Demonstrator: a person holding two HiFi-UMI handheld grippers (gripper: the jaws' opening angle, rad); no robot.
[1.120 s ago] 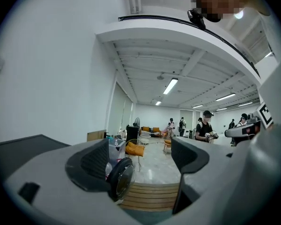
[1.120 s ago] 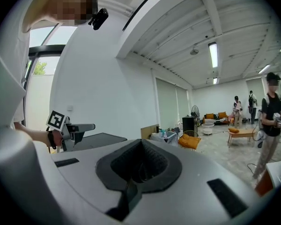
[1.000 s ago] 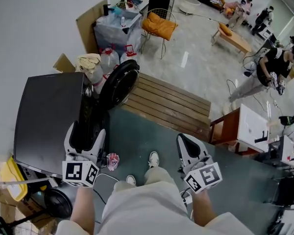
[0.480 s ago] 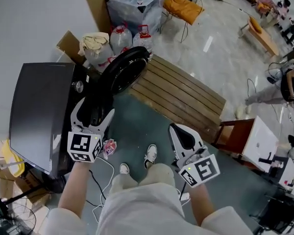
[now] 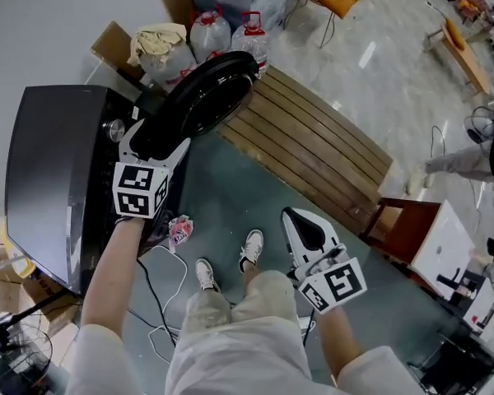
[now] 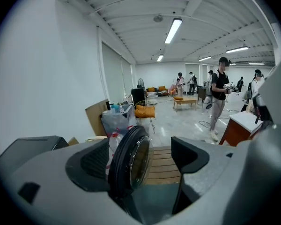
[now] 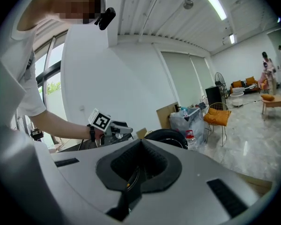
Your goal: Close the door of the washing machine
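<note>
Door judged stiff, hinged, weighty; to be pushed at far rim. Left tongs spread wide, rim between, nothing gripped. Right tongs pressed together, empty.

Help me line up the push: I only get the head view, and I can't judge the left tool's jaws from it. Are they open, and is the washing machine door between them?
Observer: Yes. In the left gripper view the left tool has its jaws apart, and the round door stands edge-on between them. I cannot tell whether either jaw touches it.
Operator: And the right tool, is it holding anything?
Observer: No. The right gripper view shows the right tool with its jaws together and nothing between them.
</note>
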